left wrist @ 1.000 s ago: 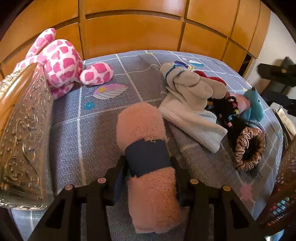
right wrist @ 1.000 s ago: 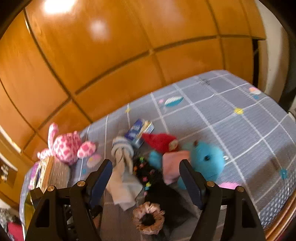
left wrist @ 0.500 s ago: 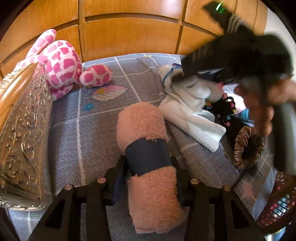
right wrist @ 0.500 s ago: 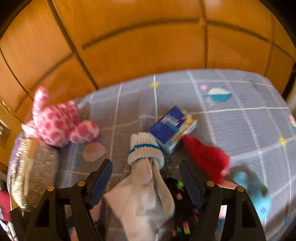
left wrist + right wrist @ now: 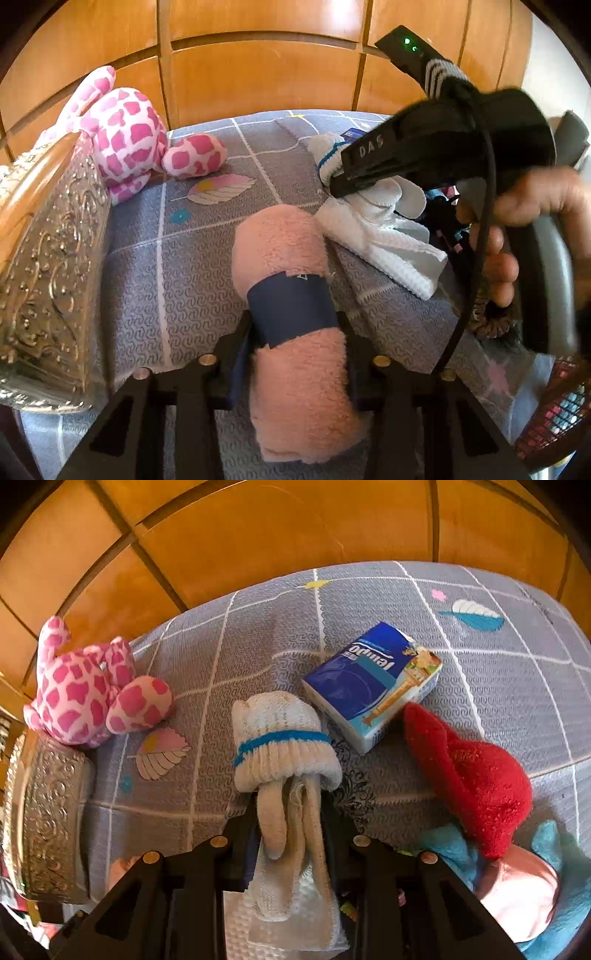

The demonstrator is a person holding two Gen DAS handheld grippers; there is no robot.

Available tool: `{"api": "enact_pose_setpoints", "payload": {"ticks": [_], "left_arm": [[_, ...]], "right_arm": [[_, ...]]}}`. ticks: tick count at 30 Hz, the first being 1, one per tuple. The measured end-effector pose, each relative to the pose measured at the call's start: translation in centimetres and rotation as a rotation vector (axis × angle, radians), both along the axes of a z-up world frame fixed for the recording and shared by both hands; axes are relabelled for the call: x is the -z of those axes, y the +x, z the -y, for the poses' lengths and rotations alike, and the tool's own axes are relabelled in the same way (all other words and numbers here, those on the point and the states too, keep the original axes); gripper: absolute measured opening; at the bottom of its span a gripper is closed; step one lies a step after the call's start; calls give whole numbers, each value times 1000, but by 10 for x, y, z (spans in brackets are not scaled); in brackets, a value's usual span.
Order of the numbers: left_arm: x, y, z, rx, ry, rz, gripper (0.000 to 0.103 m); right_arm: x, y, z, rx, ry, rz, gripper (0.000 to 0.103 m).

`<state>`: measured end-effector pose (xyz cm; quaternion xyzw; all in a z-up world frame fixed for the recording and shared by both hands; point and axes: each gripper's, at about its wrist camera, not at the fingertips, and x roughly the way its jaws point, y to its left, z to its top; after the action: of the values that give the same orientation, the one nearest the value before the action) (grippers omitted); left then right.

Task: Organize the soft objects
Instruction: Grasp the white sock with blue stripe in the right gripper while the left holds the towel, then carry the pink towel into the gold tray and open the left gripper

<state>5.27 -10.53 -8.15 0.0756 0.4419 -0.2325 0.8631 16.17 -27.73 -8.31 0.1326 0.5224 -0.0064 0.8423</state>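
My left gripper (image 5: 295, 354) is shut on a rolled pink fleece towel (image 5: 291, 295) with a dark blue band, resting on the grey patterned bedspread (image 5: 177, 273). My right gripper (image 5: 290, 812) has closed on a pair of cream socks with a blue stripe (image 5: 284, 746), lying over a white waffle cloth (image 5: 291, 923). The right gripper's body and the hand holding it show in the left wrist view (image 5: 443, 147), above the socks (image 5: 369, 199).
A pink spotted plush (image 5: 88, 690) sits at the back left beside an embossed silver box (image 5: 40, 812). A blue tissue pack (image 5: 373, 679), red plush hat (image 5: 476, 775) and blue plush (image 5: 554, 878) lie right. A wooden headboard (image 5: 258, 535) stands behind.
The right gripper swung down over the pile and closed its jaws around the cream socks. The left gripper stayed put, holding the pink roll.
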Motion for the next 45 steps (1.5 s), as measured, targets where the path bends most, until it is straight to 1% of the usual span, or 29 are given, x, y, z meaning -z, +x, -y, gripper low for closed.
{"api": "enact_pose_setpoints", "payload": {"ticks": [2,4,5,9,11,17,21,23,27,30,36,41,44,45], "left_arm": [[-4,-1,1,-2,10,-17,36],[-9,-6,2,2,26,-18,36],[-13,-9,3,6,28,-13,36],[-44,-21,2,21,4,52,36],[-65,-22,-2,8,-23,91,36],[-104,-9,-24,-92,-67,132,36],[-122,-5,-45,-169,-75,152,36],[-126,-5,-54,-202,-78,165,36],[-138,-10,-76,-278,-68,208,36],[-144,-9,-97,-335,-64,232,36],[-147,-8,-144,-452,-77,243,37],[-145,-13,-207,-600,-111,228,37],[-140,-23,-253,-709,-110,226,37],[-136,-26,-273,-762,-112,216,37]], "right_arm": [[0,1,-9,-17,-48,17,27],[0,0,-16,-42,-104,30,28],[0,0,-18,-46,-116,33,28],[-2,-3,-17,-45,-112,34,28],[-2,-5,-19,-47,-123,36,28],[-1,-4,-32,-61,-171,47,28],[0,-3,-38,-70,-195,50,28],[1,-3,-40,-72,-202,51,28],[0,-4,-44,-76,-219,54,28],[0,-5,-46,-77,-230,57,28],[-1,-5,-47,-83,-249,65,28],[0,-5,-49,-86,-271,73,28],[0,-6,-48,-80,-269,74,28],[0,-6,-48,-80,-270,75,28]]}}
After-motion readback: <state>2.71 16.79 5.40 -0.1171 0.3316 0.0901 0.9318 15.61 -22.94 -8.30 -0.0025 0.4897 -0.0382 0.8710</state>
